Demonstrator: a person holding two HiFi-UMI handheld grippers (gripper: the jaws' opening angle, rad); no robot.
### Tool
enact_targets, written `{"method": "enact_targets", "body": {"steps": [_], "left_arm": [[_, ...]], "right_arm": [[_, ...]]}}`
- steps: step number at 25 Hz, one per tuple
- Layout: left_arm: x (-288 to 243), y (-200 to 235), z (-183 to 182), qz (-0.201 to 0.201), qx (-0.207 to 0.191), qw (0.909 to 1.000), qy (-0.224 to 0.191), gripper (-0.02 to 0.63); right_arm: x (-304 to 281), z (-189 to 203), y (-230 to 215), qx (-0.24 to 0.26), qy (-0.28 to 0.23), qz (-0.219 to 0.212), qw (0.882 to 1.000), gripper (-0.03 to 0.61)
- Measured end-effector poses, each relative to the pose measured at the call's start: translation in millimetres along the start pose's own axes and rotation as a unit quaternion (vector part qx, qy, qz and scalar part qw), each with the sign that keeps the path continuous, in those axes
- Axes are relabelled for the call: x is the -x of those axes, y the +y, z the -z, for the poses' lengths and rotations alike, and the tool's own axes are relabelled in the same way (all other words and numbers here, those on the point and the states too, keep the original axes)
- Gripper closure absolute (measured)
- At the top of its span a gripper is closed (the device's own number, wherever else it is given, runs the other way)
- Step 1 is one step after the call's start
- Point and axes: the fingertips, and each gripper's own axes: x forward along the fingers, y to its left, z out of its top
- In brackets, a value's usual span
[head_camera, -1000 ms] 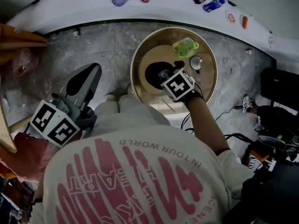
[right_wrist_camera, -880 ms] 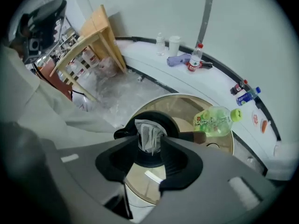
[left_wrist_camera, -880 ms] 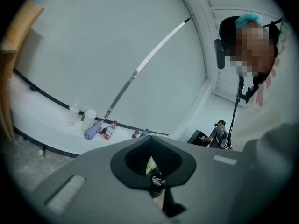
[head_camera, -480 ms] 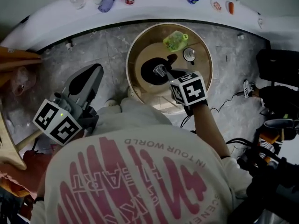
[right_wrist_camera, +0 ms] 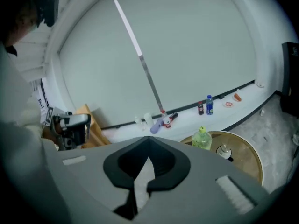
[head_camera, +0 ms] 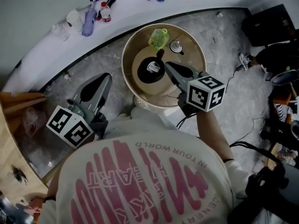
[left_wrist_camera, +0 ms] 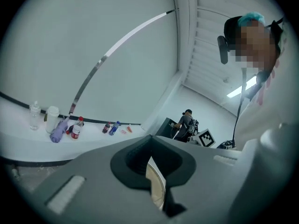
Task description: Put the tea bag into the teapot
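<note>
A dark round teapot (head_camera: 150, 70) stands in the middle of a round wooden table (head_camera: 135, 55), its top uncovered and something pale and glassy showing inside. I cannot make out a tea bag on its own. The teapot's lid (head_camera: 176, 46) lies on the table behind it, beside a green bottle (head_camera: 159, 38). My right gripper (head_camera: 169, 66) hovers at the teapot's right side, shut with nothing between its jaws (right_wrist_camera: 148, 160). My left gripper (head_camera: 99, 84) hangs shut and empty over the floor left of the table, away from the teapot (left_wrist_camera: 152, 162).
A white curved counter (head_camera: 131, 3) runs behind the table with bottles, a cup and a purple cloth (head_camera: 88, 22). Grey stone floor (head_camera: 93, 59) surrounds the table. Wooden furniture (head_camera: 18, 101) stands at the left, dark gear and cables (head_camera: 275, 120) at the right. Another person (left_wrist_camera: 187, 122) stands far back.
My right gripper has drawn back from directly over the teapot toward the table's near right side. The left gripper has kept its place by my side.
</note>
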Motion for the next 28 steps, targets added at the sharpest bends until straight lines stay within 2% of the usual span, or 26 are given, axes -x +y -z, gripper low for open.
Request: {"method": "enact_targets", "body": {"steps": [2,4,7,10,12,14,17,21,24,28], "left_arm": [[2,-9,2,0.016,-0.008,0.9998,0.007,0.598],[5,-16,6,0.033,-0.013,0.9993,0.014,0.598],[12,-27,14,0.053,-0.012,0.9982,0.024,0.598],[21,-38,22,0.070,-0.019,0.9966,0.038,0.598],[26,-44,30,0.082,-0.037,0.9945,0.053,0.598],[31,-48,39,0.093,-0.062,0.9915,0.067,0.598],[36,-51,50,0.105,-0.073,0.9889,0.076,0.598],[35,-67,52,0.120,-0.066,0.9874,0.080,0.598],[33,-74,52,0.131,-0.073,0.9857,0.076,0.598],[34,-79,45,0.123,-0.094,0.9861,0.059,0.598]], "right_arm": [[21,-10,9,-0.021,-0.053,-0.012,0.998,0.572],[45,-19,23,-0.040,-0.120,-0.036,0.991,0.572],[83,-24,36,-0.080,-0.218,-0.055,0.971,0.572],[118,-16,43,-0.124,-0.298,-0.063,0.944,0.574],[135,-5,43,-0.143,-0.327,-0.052,0.933,0.574],[148,8,43,-0.159,-0.337,-0.031,0.927,0.572],[160,23,50,-0.165,-0.333,-0.003,0.928,0.572],[166,41,65,-0.131,-0.301,0.018,0.944,0.572],[169,44,70,-0.124,-0.296,0.022,0.947,0.572],[168,45,74,-0.116,-0.288,0.018,0.950,0.572]]}}
